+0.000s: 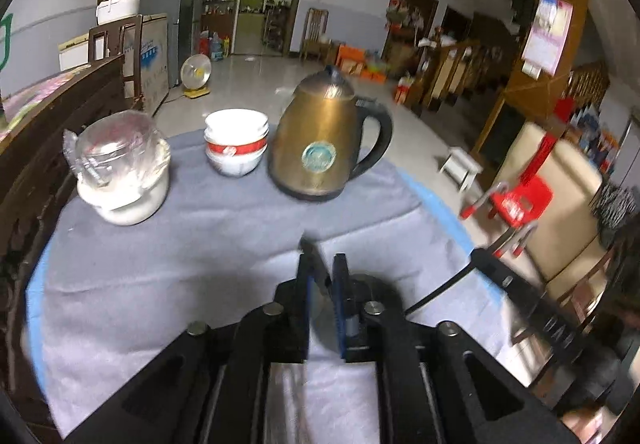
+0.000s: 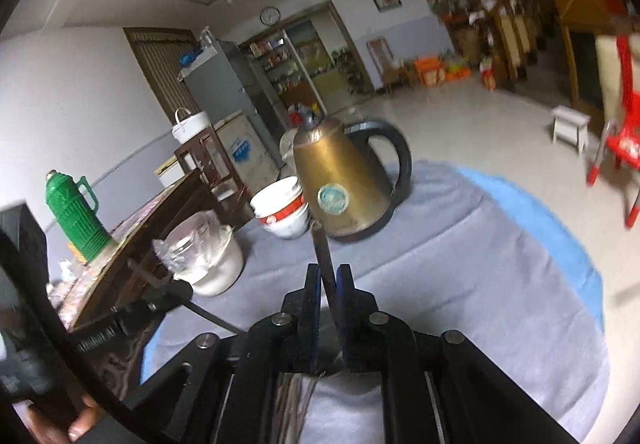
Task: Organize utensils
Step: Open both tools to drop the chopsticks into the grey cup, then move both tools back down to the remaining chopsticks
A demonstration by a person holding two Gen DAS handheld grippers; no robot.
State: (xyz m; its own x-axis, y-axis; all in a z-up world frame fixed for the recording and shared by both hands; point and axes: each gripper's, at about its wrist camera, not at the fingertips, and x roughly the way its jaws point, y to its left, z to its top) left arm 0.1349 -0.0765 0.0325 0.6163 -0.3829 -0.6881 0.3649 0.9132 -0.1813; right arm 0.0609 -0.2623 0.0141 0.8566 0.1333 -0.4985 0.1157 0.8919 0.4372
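My left gripper [image 1: 322,264] is nearly shut on a dark utensil handle [image 1: 308,246] whose end pokes out past the fingertips, over the grey cloth [image 1: 160,264]. My right gripper [image 2: 328,272] is shut on a dark flat utensil handle [image 2: 322,248] that points toward the bowls. A stack of white bowls with red bands [image 1: 236,141] stands in the middle at the far side; it also shows in the right wrist view [image 2: 282,209]. The right gripper's body shows at the right edge of the left wrist view [image 1: 520,284].
A bronze electric kettle [image 1: 324,139] stands right of the bowls, also in the right wrist view [image 2: 344,183]. A white pot covered with clear plastic [image 1: 120,163] stands at the left. A dark wooden bench back [image 1: 60,123] borders the table's left. A green thermos [image 2: 76,211] and red chair [image 1: 520,199] stand beyond.
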